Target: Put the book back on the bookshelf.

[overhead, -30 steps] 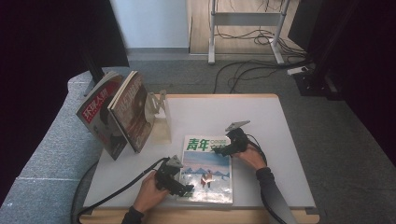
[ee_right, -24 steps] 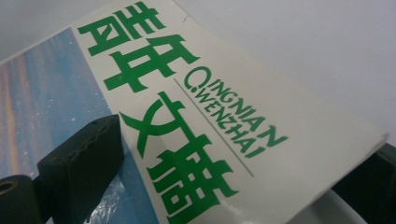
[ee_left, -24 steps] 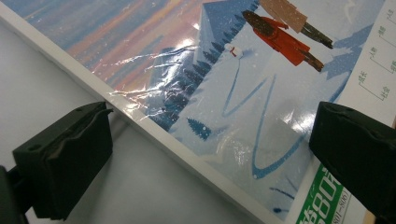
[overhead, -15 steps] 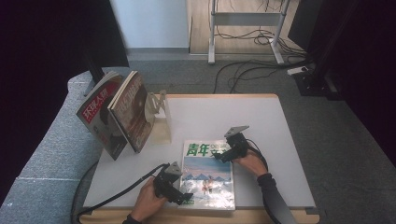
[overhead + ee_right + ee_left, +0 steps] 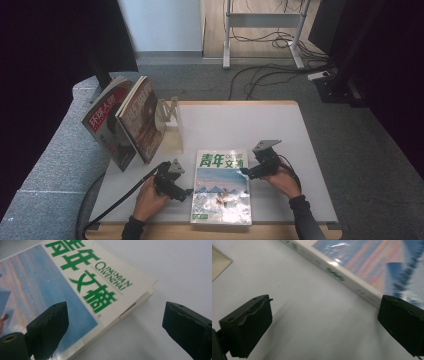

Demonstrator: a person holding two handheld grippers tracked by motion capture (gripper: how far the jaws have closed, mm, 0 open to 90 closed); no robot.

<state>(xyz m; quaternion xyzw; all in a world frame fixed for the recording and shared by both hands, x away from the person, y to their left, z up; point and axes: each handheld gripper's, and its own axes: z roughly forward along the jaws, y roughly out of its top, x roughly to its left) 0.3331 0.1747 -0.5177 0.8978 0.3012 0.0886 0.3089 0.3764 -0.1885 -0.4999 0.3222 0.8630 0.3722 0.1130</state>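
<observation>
A magazine point(image 5: 222, 187) with green title characters and a blue mountain picture lies flat on the white bench point(image 5: 235, 125), near the person's edge, between the two hand-held grippers.

Left hand-held gripper point(image 5: 186, 191): held low at the magazine's left long edge, pointing toward it. In the left gripper view the jaws stand wide apart and released, with bare bench between them; the magazine's white spine point(image 5: 342, 277) runs diagonally ahead of the jaws, and the far jaw overlaps its edge in the picture. No pad presses on anything. A black cable point(image 5: 120, 200) trails from this gripper off the near left of the bench.

Right hand-held gripper point(image 5: 246, 172): held at the magazine's right long edge, close to the upper right corner. In the right gripper view the jaws are released and wide; their gap has just narrowed slightly. One jaw hangs over the cover, the other over bare bench, so that the magazine's edge point(image 5: 130, 307) lies between them. Whether a pad touches the cover cannot be told; no grasp is seen. A grey three-cornered plate point(image 5: 266, 146) sits on top of this gripper.

Beyond the left hand-held gripper, at the far left of the bench, two more magazines point(image 5: 125, 120) lean upright against a pale stand point(image 5: 171, 127), well apart from both grippers.
</observation>
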